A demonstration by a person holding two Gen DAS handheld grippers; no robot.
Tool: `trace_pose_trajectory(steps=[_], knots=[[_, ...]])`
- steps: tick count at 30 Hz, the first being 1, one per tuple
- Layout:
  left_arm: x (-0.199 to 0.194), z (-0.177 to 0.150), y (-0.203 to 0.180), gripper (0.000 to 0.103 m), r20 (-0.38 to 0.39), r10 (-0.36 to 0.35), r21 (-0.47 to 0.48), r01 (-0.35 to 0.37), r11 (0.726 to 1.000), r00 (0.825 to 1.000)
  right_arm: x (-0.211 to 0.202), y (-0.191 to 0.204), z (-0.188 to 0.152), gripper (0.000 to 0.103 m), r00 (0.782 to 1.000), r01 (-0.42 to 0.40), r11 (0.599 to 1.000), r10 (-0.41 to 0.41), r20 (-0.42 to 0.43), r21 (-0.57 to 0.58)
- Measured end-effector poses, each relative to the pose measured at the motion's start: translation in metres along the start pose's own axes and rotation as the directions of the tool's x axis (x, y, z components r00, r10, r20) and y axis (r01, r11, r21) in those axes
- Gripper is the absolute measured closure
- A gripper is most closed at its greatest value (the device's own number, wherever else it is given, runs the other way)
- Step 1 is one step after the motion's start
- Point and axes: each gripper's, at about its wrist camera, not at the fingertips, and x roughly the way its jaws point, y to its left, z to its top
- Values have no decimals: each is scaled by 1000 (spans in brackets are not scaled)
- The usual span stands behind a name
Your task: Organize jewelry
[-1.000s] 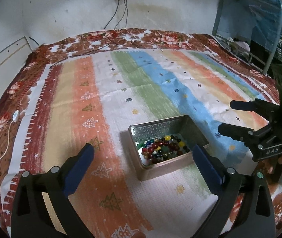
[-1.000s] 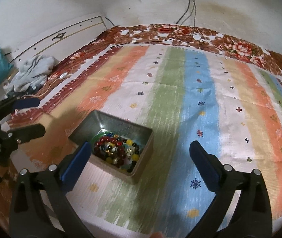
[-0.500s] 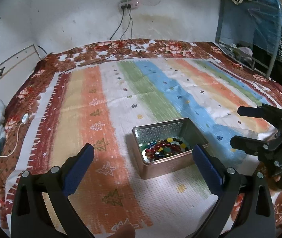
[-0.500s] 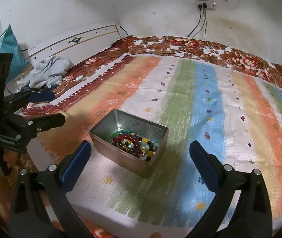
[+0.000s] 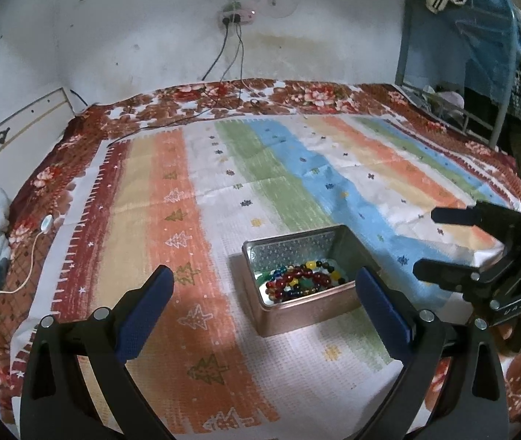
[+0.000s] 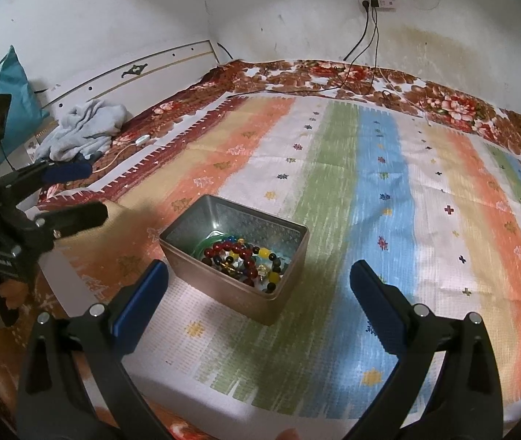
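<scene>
An open metal tin (image 5: 348, 245) (image 6: 187, 253) stands on the striped bed cloth. It holds a pile of bead bracelets (image 5: 300, 280) (image 6: 246, 256), red, yellow, blue and dark. My left gripper (image 5: 264, 293) is open and empty, above the cloth just short of the tin; it also shows in the right wrist view (image 6: 77, 192) at the left. My right gripper (image 6: 258, 286) is open and empty, over the tin's near corner; it shows in the left wrist view (image 5: 432, 242) to the right of the tin.
A striped cloth (image 5: 224, 190) covers a floral bedspread (image 6: 443, 102). A grey garment (image 6: 81, 128) and a white cord with a switch (image 5: 45, 224) lie at the left edge. Cables run from a wall socket (image 6: 376, 0). A clothes rack (image 5: 462, 55) stands at back right.
Both grippers have pulled back and up from the tin, so more of the wall and bed shows. Both stay open and empty. The tin has not moved.
</scene>
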Motion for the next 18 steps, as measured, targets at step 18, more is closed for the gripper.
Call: trace_pose_trajectory(steps=[18], knots=[[1,-3,-7,6,-4,-14,30,14,999,1000,3,-1,-3,5,1000,8,1000,-8,3,6]])
